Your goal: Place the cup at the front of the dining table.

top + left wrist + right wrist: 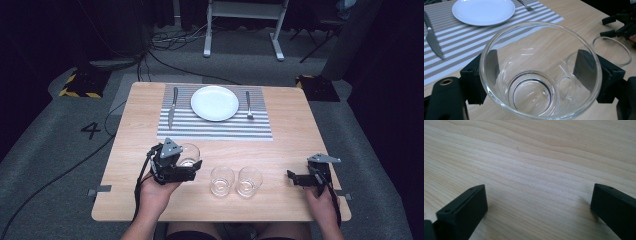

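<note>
the left gripper (pixel 186 163) is clamped on a clear glass (pixel 188 154), its two black jaws pressed against opposite sides of the wall, the glass tilted toward the camera in the left gripper view (pixel 539 72). it sits over the near left part of a pale wooden table (pixel 295 125). ahead of this claw lies a grey striped placemat (pixel 215 129) carrying a white plate (pixel 215 103), with a knife (pixel 172 106) on the mat's left and a fork (pixel 248 105) on its right. just to the claw's right stand two more empty glasses (pixel 222 180) (pixel 249 181), side by side. the right gripper (pixel 295 177) rests well apart from them near the table's right edge, its jaws spread wide over bare wood grain in the right gripper view (pixel 536 202). beyond the table the room is dark, with grey carpet (pixel 60 135), black cables (pixel 165 45), a painted number four (pixel 91 130), yellow-black striped floor blocks (pixel 80 85) and white frame legs (pixel 245 30).
</note>
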Tool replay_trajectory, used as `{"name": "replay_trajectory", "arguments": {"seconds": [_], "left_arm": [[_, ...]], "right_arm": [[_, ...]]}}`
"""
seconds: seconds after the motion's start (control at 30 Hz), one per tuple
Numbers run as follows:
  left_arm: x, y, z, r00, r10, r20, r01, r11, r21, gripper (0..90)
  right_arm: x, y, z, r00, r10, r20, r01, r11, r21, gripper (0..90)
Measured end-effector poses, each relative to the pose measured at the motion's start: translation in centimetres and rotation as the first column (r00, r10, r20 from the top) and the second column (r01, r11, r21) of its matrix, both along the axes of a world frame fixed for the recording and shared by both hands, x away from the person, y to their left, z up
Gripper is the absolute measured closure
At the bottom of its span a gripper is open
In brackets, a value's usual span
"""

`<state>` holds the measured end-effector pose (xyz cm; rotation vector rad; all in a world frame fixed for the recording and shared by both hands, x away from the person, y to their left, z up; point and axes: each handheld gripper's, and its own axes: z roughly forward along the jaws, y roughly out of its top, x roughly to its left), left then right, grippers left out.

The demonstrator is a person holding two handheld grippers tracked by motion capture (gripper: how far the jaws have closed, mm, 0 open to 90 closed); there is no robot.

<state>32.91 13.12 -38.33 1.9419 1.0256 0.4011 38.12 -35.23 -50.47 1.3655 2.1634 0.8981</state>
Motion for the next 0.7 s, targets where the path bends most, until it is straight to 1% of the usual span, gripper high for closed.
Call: {"name": "replay_trajectory", "arguments": {"seconds": [0.03,0.1,0.2,0.27,0.3,0.33,0.4,0.43,0.47,0.5,0.53,0.57,0.7], "left_arm": [[0.0,0.0,0.0,1.0,0.0,0.0,0.0,1.0,0.0,18.4],[0.4,0.1,0.8,1.0,0.005,0.001,-0.005,1.0,-0.007,18.4],[0.8,0.1,1.1,1.0,0.007,0.006,-0.007,0.9999,-0.013,18.4],[1.1,0.1,1.5,0.9999,0.01,0.008,-0.01,0.9999,-0.008,18.4],[1.3,0.1,1.7,0.9999,0.007,0.008,-0.007,1.0,-0.001,18.4],[1.5,0.1,1.8,0.9998,0.011,0.016,-0.01,0.9999,-0.013,18.4],[1.9,0.2,2.1,0.9997,0.017,0.018,-0.017,0.9997,-0.019,18.4],[2.2,0.2,2.2,0.9996,0.022,0.02,-0.021,0.9994,-0.027,18.4],[2.4,0.2,2.3,0.9995,0.028,0.016,-0.027,0.9986,-0.044,18.4],[2.7,0.2,2.3,0.9991,0.034,0.025,-0.032,0.9982,-0.051,18.4],[3.1,0.3,2.4,0.9993,0.03,0.023,-0.029,0.9982,-0.053,18.4],[3.4,0.2,2.5,0.999,0.038,0.022,-0.037,0.9979,-0.054,18.4],[4.4,0.2,2.8,0.9972,0.062,0.041,-0.06,0.9975,-0.038,18.4]], "right_arm": [[0.0,0.0,0.0,1.0,0.0,0.0,0.0,1.0,0.0,0.8],[0.0,0.0,0.0,1.0,0.0,-0.001,0.0,1.0,0.002,0.8],[0.0,0.0,0.0,1.0,0.003,-0.002,-0.003,1.0,0.003,0.7],[0.1,0.0,0.0,1.0,0.006,0.004,-0.006,1.0,0.0,0.7],[0.1,0.0,0.0,1.0,0.002,-0.002,-0.002,1.0,0.002,0.6],[0.1,0.0,0.0,1.0,0.003,-0.001,-0.003,1.0,0.002,0.6],[0.1,0.0,0.0,1.0,0.008,0.004,-0.008,1.0,0.0,0.6],[0.1,0.0,0.0,1.0,0.008,0.004,-0.008,1.0,0.0,0.6],[0.1,0.0,0.0,1.0,0.007,0.004,-0.007,1.0,0.0,0.6],[0.1,0.0,0.0,1.0,0.007,0.004,-0.007,1.0,0.0,0.6],[0.1,0.0,0.0,1.0,0.007,0.003,-0.007,1.0,0.001,0.6],[0.1,0.0,0.0,1.0,0.006,0.003,-0.006,1.0,0.001,0.6],[0.0,0.0,0.0,1.0,0.001,-0.006,-0.001,1.0,0.003,0.6]]}}
